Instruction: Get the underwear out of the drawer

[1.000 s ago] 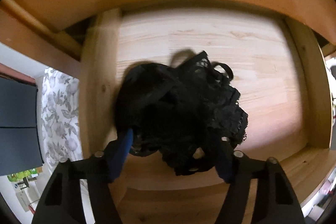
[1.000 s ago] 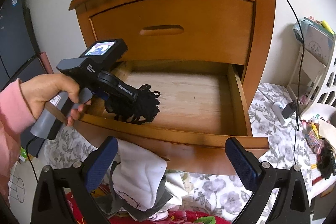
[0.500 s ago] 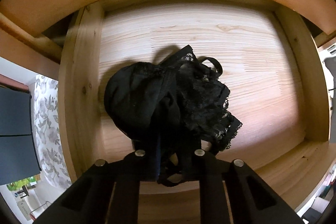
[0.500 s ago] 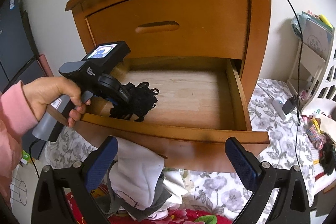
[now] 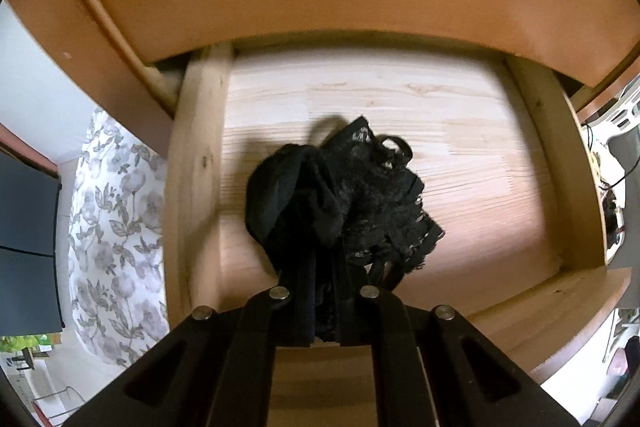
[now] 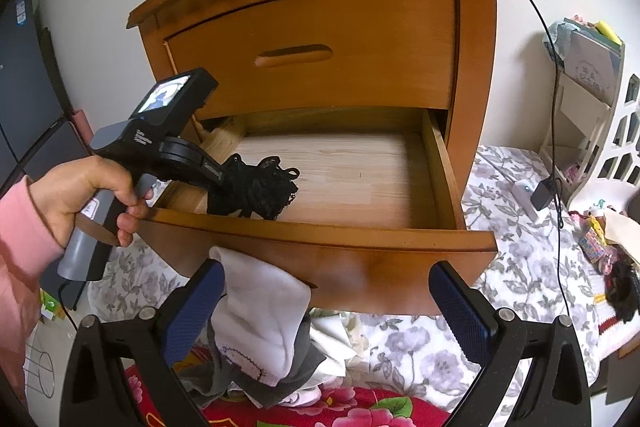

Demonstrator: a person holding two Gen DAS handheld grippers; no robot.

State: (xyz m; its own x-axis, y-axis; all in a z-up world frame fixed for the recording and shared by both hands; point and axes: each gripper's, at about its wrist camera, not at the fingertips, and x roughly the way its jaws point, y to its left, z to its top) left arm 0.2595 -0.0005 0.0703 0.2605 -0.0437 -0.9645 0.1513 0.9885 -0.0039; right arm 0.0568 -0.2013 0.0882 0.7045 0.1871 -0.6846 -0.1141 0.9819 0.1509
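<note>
The black lace underwear (image 5: 360, 195) hangs bunched from my left gripper (image 5: 322, 279), whose jaws are closing the last bit and press on the fabric. In the right wrist view a hand holds that left gripper (image 6: 218, 183) over the open lower drawer (image 6: 320, 235), and the underwear (image 6: 260, 191) dangles just above the pale drawer floor near the front left corner. My right gripper (image 6: 324, 271) stands open in front of the drawer with nothing between its fingers.
A white garment (image 6: 260, 311) lies by the right gripper's left finger, above a pile of clothes on red floral fabric (image 6: 360, 411). The upper drawer (image 6: 312, 55) is shut. A cable and charger (image 6: 542, 193) lie on the floral sheet at right, beside a white shelf (image 6: 592, 99).
The left jaws went from wide open around the underwear to shut on it. The gripper then rose and drew back toward the drawer front, lifting the bundle. The right gripper stayed put.
</note>
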